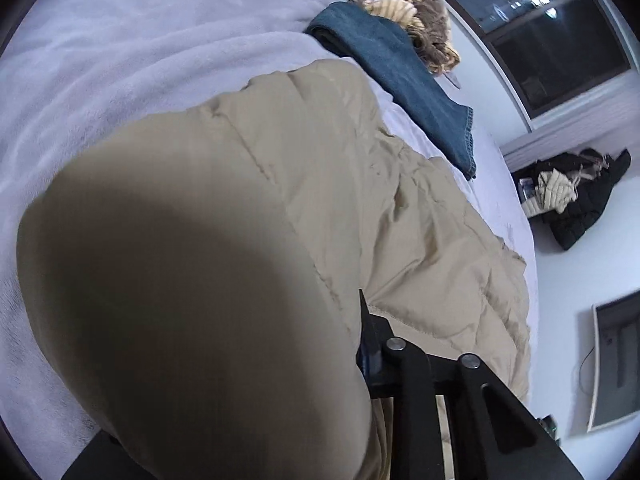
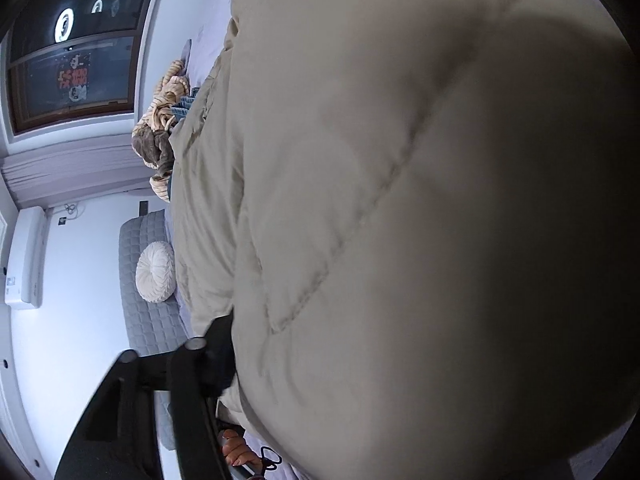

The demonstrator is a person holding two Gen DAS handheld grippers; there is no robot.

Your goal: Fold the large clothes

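Left tongs: left gripper [image 1: 362, 344], black, low in its own view; one finger shows pressed against the beige padding, the other is buried under it, so it appears clamped on the fabric, though the closure itself is hidden.
Right tongs: right gripper [image 2: 228, 354], likewise half swallowed by padding; one finger shows at the fabric edge, and whether it pinches cannot be told for certain.
Garment: beige quilted puffer coat [image 1: 328, 184], bulging close against both lenses, the rest trailing across the bed.
Bed: pale lilac fleece blanket [image 1: 140, 48] beneath the coat.
Neighbours: folded jeans [image 1: 404, 76] just beyond the coat, then a striped plush heap [image 1: 420, 20] near the window.
Step in hand: judged as carrying one raised edge of the coat over to make a fold.
Next move: likely lowering both held corners evenly onto the lying half, keeping edges aligned, then releasing.
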